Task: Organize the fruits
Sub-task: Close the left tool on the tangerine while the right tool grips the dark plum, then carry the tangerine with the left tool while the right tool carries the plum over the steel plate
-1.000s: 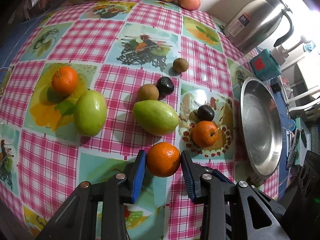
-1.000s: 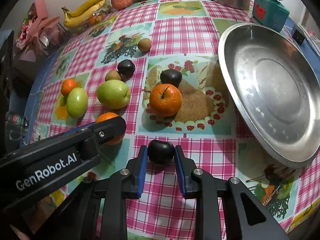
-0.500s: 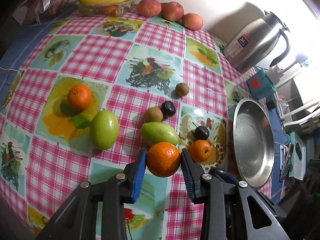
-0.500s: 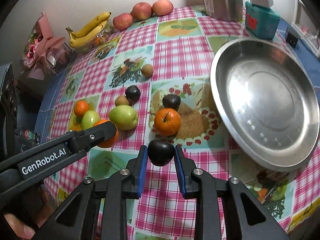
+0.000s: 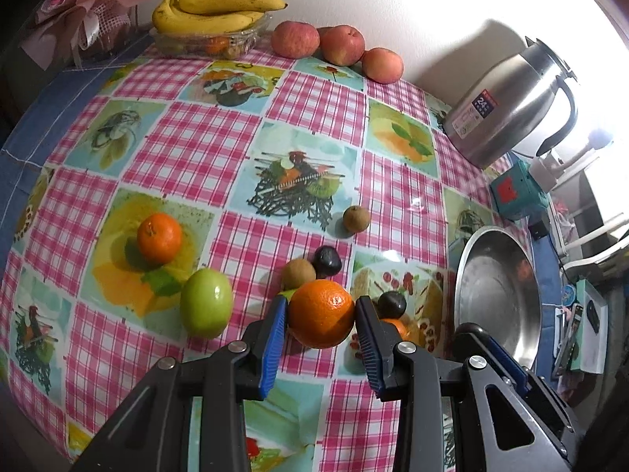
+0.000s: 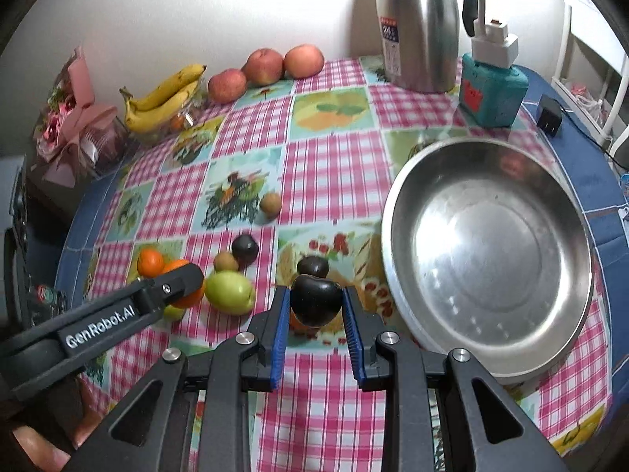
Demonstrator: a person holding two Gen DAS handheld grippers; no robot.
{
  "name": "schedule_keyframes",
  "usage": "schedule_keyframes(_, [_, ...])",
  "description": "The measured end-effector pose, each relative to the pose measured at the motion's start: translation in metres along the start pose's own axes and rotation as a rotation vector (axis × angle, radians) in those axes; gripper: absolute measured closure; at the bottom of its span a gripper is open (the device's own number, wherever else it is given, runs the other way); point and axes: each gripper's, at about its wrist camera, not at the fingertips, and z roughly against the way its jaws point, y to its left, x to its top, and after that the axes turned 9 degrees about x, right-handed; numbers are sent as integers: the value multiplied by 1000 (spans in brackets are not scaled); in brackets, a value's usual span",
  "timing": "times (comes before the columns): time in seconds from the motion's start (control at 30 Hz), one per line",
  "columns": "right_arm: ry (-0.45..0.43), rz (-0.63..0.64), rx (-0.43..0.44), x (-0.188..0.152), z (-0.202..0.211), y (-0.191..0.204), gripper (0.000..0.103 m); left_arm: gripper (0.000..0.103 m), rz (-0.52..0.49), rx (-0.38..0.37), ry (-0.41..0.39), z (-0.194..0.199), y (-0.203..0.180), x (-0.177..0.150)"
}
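Pale wall point(image 6: 165, 19) (brightly lit) behind table point(image 6: 338, 165)

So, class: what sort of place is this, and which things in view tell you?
Probably a home dining or kitchen table: a patterned tablecloth, a steel thermos jug by the wall, and bananas and apples set out.

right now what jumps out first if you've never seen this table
Each tool grips a fruit above the checked cloth: the left tool an orange, the right tool a dark plum. To the right lies a big empty steel pan, with bananas at the far wall.
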Motion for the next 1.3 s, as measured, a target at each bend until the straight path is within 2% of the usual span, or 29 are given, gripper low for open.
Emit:
schedule_keyframes(0.37, [-20,-35,-41,18,3,-18,75,65,-32,42,-16,-2,-24,13])
schedule_keyframes(0.57, [-22,-115,-42,24,8,-45,75,65,-76,52,-9,-4,-50,16])
schedule_keyframes(0.87, [-47,-237,-213,23,28,-111,75,65,-211,22,-8,-11,-113,5])
schedule_keyframes(1.07, [-66,-283,-268,21,40,-134,75,65,-295,-6,-14,-14,-148,-4])
schedule_keyframes(1.3, [-101,-305,-299,21,54,-144,75,65,-351,-27,-19,-19,-171,-12])
